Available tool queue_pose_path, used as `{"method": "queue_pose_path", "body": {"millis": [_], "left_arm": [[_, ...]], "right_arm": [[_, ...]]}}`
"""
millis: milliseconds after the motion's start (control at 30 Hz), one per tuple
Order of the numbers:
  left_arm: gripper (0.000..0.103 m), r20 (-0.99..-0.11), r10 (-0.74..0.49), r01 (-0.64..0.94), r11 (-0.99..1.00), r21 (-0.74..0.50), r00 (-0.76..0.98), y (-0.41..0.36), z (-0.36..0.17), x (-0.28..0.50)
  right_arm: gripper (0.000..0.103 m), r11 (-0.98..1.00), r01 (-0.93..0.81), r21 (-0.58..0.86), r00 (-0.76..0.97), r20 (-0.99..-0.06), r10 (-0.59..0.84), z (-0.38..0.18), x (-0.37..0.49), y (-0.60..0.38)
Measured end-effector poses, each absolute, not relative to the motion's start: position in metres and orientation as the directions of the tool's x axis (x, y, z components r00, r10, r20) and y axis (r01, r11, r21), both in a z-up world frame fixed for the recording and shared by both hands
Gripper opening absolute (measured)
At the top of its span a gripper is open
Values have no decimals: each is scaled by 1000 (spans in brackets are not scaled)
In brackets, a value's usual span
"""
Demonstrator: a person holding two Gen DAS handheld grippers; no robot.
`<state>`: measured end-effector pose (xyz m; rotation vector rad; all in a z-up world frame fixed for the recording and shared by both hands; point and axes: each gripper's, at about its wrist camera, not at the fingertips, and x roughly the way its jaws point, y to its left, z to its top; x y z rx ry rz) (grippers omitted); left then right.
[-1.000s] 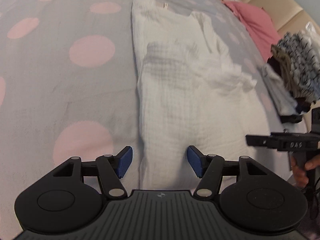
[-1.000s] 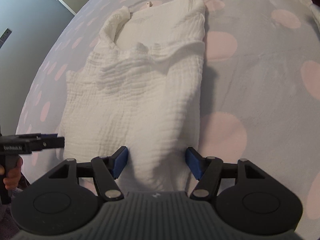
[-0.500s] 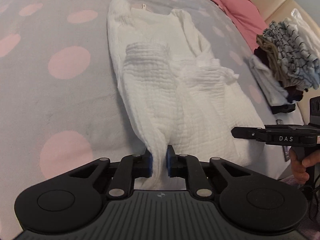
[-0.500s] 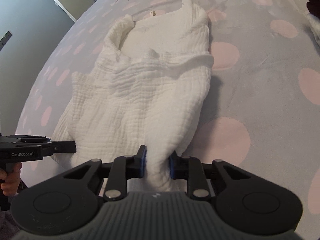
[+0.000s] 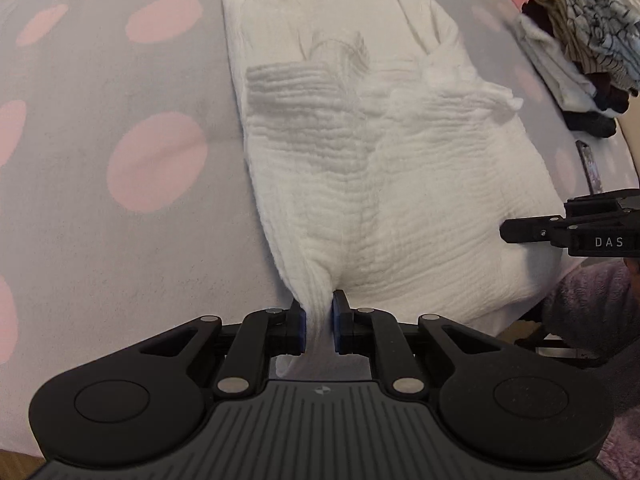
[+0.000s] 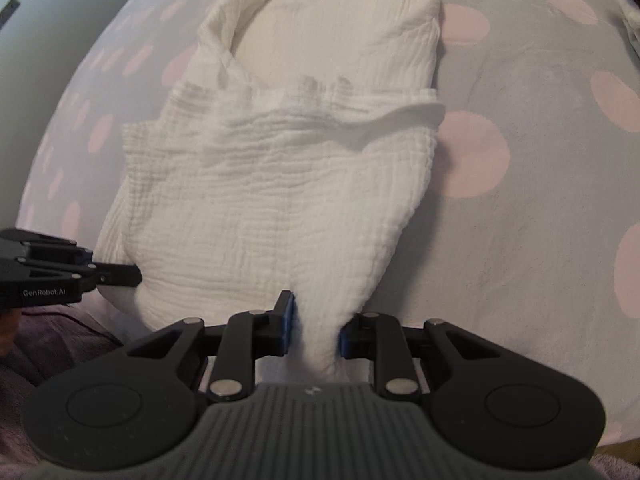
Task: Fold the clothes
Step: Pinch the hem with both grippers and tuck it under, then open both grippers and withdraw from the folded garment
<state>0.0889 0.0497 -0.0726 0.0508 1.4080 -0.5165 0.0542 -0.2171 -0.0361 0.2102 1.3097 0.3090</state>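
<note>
The white garment (image 5: 360,184) lies lengthwise on the bed (image 5: 120,240), long axis running away from both cameras, neckline at the far end. The left gripper (image 5: 319,324) has its jaws clamped on the near hem; its side reads "GenRobot.AI". The right gripper (image 6: 314,330), marked "DAS", likewise pinches the hem.

Grey bedspread (image 5: 100,240) with pink dots; grey wall (image 6: 60,8) behind.

White garment (image 6: 288,184) between right tongs (image 6: 316,330)
</note>
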Motion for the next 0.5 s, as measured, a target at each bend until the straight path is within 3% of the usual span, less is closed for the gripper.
{"method": "queue_pose_path", "body": {"millis": [267, 500], "left_arm": [[23, -951, -293, 384, 892, -236, 95, 46, -64, 94], [35, -904, -337, 322, 914, -247, 265, 63, -29, 112]], "right_arm": [[41, 944, -97, 315, 234, -915, 329, -33, 62, -215], [43, 978, -91, 186, 387, -899, 207, -6, 66, -227]]}}
